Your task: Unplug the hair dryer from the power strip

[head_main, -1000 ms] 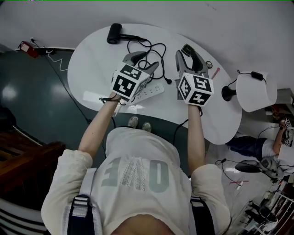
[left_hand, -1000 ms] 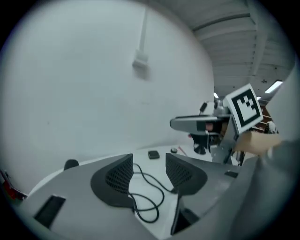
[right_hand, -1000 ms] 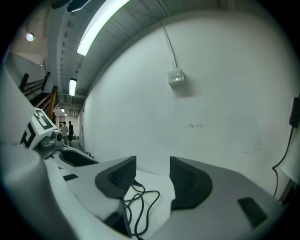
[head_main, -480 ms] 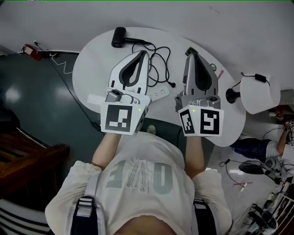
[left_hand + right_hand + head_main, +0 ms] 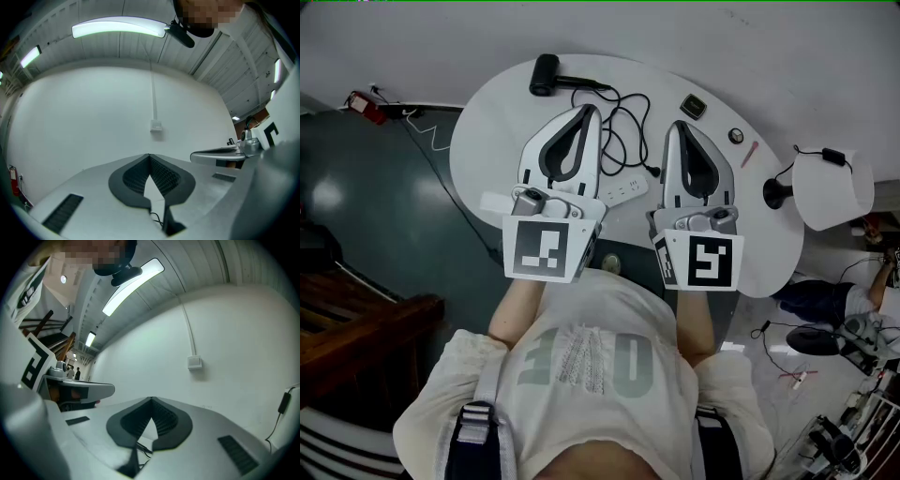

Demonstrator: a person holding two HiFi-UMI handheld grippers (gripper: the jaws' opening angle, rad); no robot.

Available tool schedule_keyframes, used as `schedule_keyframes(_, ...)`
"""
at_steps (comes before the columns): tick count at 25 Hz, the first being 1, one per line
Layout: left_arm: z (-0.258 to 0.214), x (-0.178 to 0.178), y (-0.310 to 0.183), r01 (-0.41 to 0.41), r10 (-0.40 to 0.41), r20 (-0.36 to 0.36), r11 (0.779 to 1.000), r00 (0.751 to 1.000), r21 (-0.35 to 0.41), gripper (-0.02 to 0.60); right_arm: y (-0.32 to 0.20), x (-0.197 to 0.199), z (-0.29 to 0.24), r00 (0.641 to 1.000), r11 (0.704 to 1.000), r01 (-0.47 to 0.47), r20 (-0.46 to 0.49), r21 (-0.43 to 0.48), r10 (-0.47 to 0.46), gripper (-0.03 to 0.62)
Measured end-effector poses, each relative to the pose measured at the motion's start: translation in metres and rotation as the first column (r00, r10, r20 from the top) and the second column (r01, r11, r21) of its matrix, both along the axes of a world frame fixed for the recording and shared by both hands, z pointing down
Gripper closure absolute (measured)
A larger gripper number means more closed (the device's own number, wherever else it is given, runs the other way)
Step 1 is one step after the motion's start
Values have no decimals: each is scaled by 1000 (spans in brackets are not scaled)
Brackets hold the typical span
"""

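Left gripper (image 5: 592, 109), right gripper (image 5: 675, 126) level above bench (image 5: 487, 127), fingers pressed together, nothing pinched. Hair dryer (image 5: 546, 75) at bench's 11 o'clock, power strip (image 5: 624, 190) mid-bench between grippers. Cord end (image 5: 652, 172) at strip's 2 o'clock looks out of socket, likely unplugged. Strip part-hidden, worth confirming.

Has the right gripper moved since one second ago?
Yes. The right gripper has drawn back toward the person, away from the small black device it was over.
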State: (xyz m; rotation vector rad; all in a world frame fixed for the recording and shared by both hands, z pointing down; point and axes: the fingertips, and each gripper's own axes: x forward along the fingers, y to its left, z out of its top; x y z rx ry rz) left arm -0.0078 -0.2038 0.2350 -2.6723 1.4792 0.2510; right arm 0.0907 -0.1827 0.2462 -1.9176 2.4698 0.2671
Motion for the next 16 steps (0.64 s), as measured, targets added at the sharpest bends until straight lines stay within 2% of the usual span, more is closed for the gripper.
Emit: schedule_keyframes(16, -11, -2, 8, 5, -6, 15, 999, 1000, 36, 575, -1, 5, 1, 1000, 1000, -9, -8, -8, 9, 589)
